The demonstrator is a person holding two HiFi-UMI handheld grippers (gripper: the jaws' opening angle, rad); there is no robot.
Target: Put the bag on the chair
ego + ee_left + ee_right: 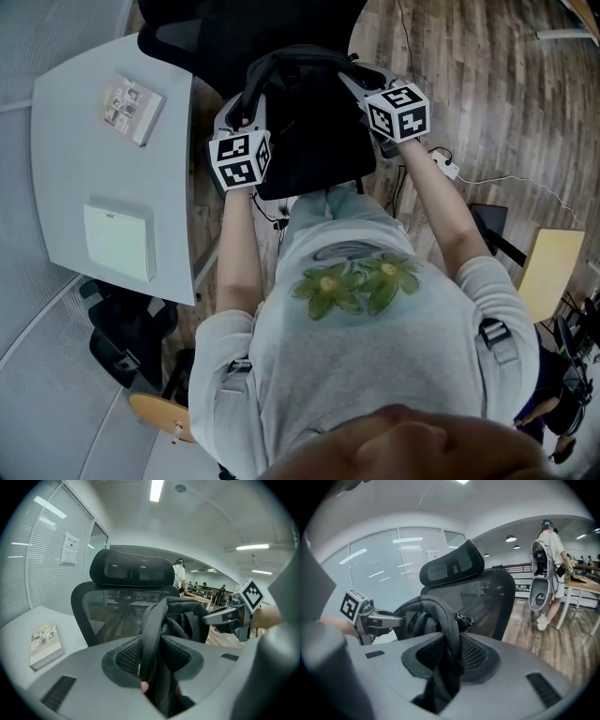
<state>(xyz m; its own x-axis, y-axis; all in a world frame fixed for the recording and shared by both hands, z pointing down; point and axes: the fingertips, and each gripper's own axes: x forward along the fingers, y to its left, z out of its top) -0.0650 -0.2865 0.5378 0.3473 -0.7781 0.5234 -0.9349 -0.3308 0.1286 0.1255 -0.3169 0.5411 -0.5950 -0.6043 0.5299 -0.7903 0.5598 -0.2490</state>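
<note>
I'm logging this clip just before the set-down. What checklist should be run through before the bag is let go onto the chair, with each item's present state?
1. Left tool shut on a strap of the bag: ok.
2. Right tool shut on the other strap: ok.
3. Bag in front of the chair backrest, over the seat: ok.
4. Bag's bottom resting on the seat: cannot tell, the bag hides it.
5. Bag apart from the desk: ok.
</note>
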